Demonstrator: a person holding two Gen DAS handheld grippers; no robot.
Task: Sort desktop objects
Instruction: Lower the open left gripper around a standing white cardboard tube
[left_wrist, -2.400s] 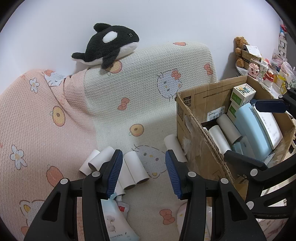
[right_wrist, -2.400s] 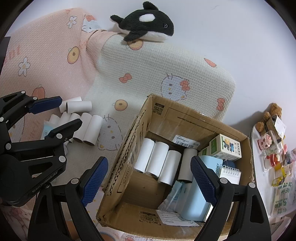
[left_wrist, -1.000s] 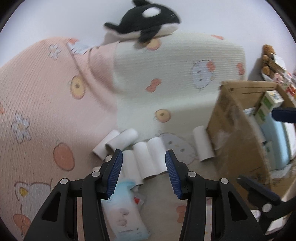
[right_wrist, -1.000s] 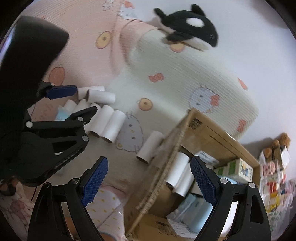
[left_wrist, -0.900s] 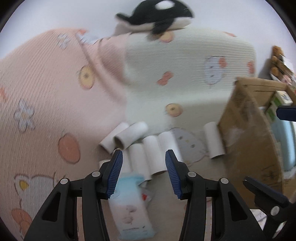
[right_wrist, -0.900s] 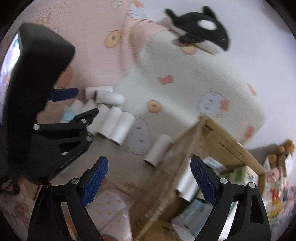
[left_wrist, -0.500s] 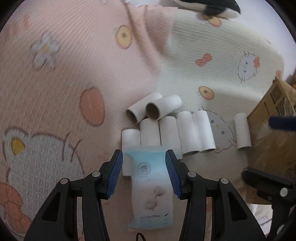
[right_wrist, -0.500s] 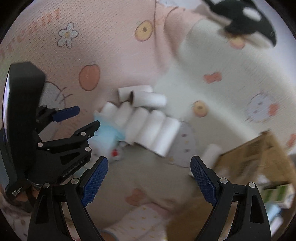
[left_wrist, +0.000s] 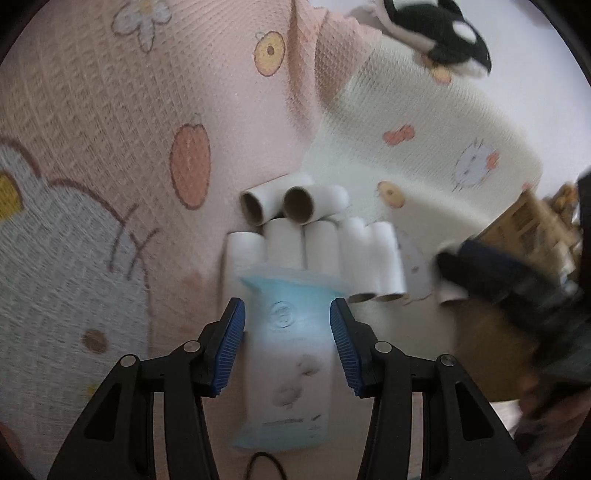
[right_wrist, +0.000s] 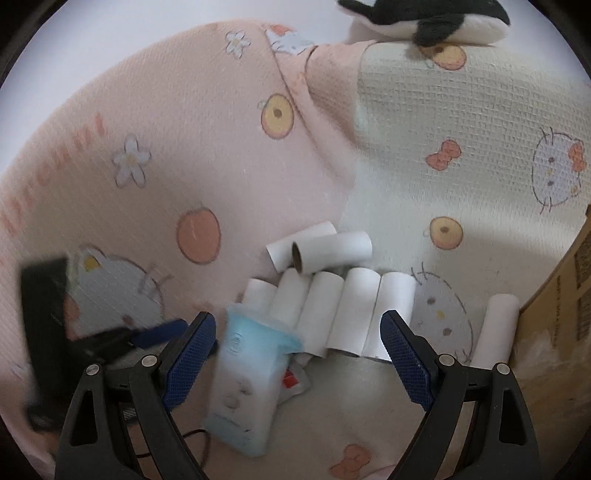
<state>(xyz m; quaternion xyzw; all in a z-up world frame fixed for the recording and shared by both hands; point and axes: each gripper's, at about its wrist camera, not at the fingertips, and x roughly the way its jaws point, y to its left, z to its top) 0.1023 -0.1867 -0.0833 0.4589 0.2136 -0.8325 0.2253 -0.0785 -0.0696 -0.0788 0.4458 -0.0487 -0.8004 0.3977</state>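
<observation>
Tissue pack (left_wrist: 286, 354), pale blue and white, lies lengthwise between your left gripper (left_wrist: 287, 345)'s blue pads in the left wrist view; the jaws stand parted on either side of it, close to its edges, and whether the pads touch it cannot be told. Its far end overlaps a row of white paper tubes (left_wrist: 321, 251) lying side by side on the pink and cream cartoon-print blanket (left_wrist: 110, 166), with two more tubes lying across behind the row. A plush orca (left_wrist: 439, 22) sits on the blanket's raised far edge, and the right gripper shows as a dark blur at the right. In the right wrist view, your right gripper (right_wrist: 298, 341) hangs wide open and holds nothing, above the near ends of the tubes (right_wrist: 351, 310). The pack (right_wrist: 247, 380) lies just inside its left finger, the left gripper (right_wrist: 147, 339) is blurred beside it, and a cardboard box (right_wrist: 565, 314) stands at the right edge.
</observation>
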